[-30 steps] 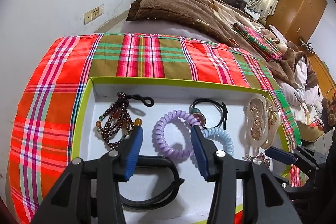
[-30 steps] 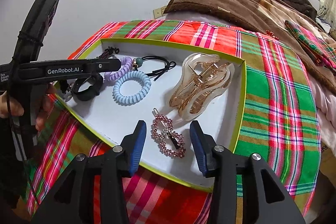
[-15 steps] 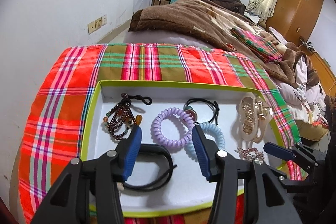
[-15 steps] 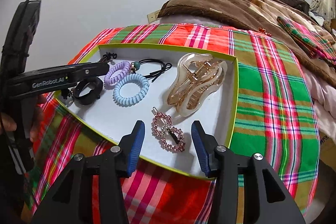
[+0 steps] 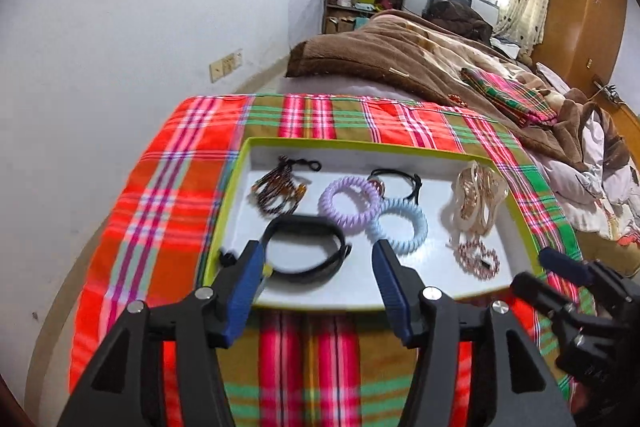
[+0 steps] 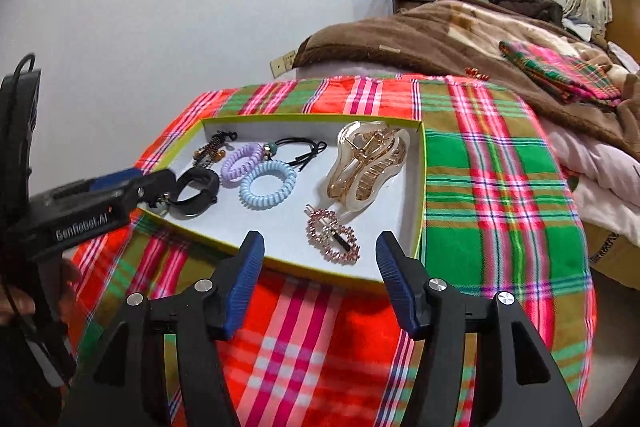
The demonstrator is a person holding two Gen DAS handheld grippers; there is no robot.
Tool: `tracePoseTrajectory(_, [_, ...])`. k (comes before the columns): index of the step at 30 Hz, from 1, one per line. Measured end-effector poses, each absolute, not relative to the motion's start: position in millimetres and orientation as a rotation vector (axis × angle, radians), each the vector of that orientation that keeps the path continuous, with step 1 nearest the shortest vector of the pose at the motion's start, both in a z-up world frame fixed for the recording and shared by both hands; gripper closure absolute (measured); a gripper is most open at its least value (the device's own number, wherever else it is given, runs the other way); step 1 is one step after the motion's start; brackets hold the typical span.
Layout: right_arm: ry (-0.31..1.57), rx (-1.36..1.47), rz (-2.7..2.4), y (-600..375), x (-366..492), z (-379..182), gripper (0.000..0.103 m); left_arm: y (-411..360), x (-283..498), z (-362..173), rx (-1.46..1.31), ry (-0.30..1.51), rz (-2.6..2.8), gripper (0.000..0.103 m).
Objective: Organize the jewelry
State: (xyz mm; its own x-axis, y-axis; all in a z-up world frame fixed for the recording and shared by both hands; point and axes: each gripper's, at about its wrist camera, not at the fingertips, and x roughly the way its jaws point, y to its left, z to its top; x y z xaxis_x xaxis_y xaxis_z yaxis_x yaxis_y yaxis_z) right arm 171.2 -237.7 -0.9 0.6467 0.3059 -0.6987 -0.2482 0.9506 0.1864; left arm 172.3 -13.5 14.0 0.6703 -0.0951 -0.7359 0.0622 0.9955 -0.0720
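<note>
Left wrist view
Left gripper (image 5: 320, 271): jaws spread wide with nothing between them, hanging over the tray's near rim.
Tray (image 5: 320, 303): shallow white box with a yellow-green rim, lying on the plaid cloth (image 5: 168, 211); cloth shows on every side of it.
Open floor: bare white patch along the near rim, in front of the black band.
Black band (image 5: 304, 247): loop lying flat at the near left, closest to the blue pads.
Bead bracelet (image 5: 276, 191): dark brown with amber beads, far left corner area, somewhat blurred.
Lilac coil tie (image 5: 349, 203): mid-tray, touching the pale blue coil tie (image 5: 398, 227) on its right.
Black cord tie (image 5: 394, 179): behind the two coils, near the far wall.
Claw clip (image 5: 476, 203): translucent with gold metal, by the right wall.
Rhinestone clip (image 5: 476, 255): pink, just in front of the claw clip.
Right gripper (image 5: 548, 271): at lower right, beyond the tray's near right corner.

Right wrist view
Right gripper (image 6: 320, 267): jaws wide apart and empty, above the near rim, with the rhinestone clip (image 6: 333, 237) just beyond them.
Tray (image 6: 420, 195): right wall has a broad stretch of plaid cloth (image 6: 496, 195) outside it.
Claw clip (image 6: 368, 167): lies slanted along the right side, near that wall.
Pale blue coil tie (image 6: 268, 185): centre, touching the lilac coil tie (image 6: 240, 163).
Black band (image 6: 196, 193): near left corner, right beside the left gripper (image 6: 132, 183); its opening cannot be judged in this view.
</note>
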Motion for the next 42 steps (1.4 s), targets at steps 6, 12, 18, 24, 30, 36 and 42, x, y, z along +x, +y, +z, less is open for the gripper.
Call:
tracePoseTrajectory(6, [0.750,0.061,0.262,-236,139,13,0.044,-12,136,25,-0.006,0.782,-0.035,0.044])
tracePoseTrajectory(12, [0.726,0.080,0.233,-234,109,22,0.044,-12,108,30,-0.007,0.758,-0.019,0.044])
tracePoseTrajectory(18, [0.697,0.082,0.204,-233,86,27,0.044,-13,79,27,0.014,0.733,-0.020,0.044])
tracePoseTrajectory(24, [0.628,0.046,0.142,-228,68,34,0.044,-12,62,21,0.007,0.736,-0.021,0.044])
tracePoseTrajectory(30, [0.616,0.040,0.134,-222,59,34,0.044,-17,54,16,0.035,0.744,-0.016,0.044])
tracePoseTrajectory(36, [0.628,0.036,0.141,-215,54,30,0.044,-20,46,19,0.034,0.721,-0.008,0.044])
tracePoseTrajectory(42, [0.632,0.033,0.147,-212,52,28,0.044,-18,45,19,0.021,0.719,0.000,0.044])
